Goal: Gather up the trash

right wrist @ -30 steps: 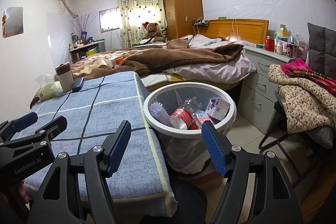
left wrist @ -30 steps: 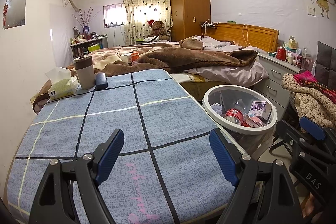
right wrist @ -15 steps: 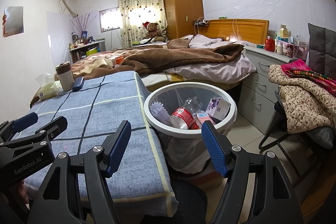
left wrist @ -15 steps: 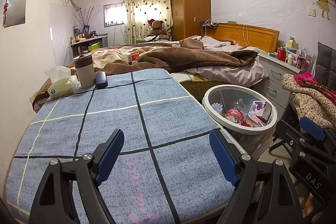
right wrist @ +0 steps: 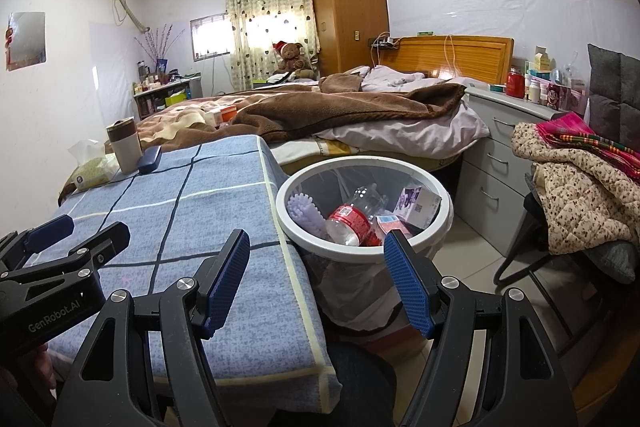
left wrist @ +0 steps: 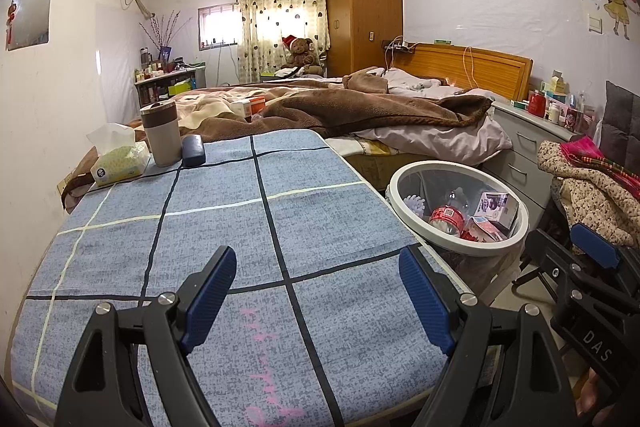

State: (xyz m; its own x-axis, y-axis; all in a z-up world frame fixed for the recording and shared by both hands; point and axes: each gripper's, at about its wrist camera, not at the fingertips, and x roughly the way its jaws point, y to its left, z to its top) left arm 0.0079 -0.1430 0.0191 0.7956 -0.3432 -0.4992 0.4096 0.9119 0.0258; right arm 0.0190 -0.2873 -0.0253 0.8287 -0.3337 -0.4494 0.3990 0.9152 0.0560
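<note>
both my grippers, left (left wrist: 316, 301) and right (right wrist: 316, 281), gape empty; trash bin (right wrist: 362, 255) just beyond right gripper, rightward of left; right nearer.

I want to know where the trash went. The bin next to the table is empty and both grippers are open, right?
Not quite. The bin isn't empty: the right wrist view shows a plastic bottle with a red label, a small box and a purple spiky ball inside. It does stand beside the table, and the left gripper and right gripper are both open.
</note>
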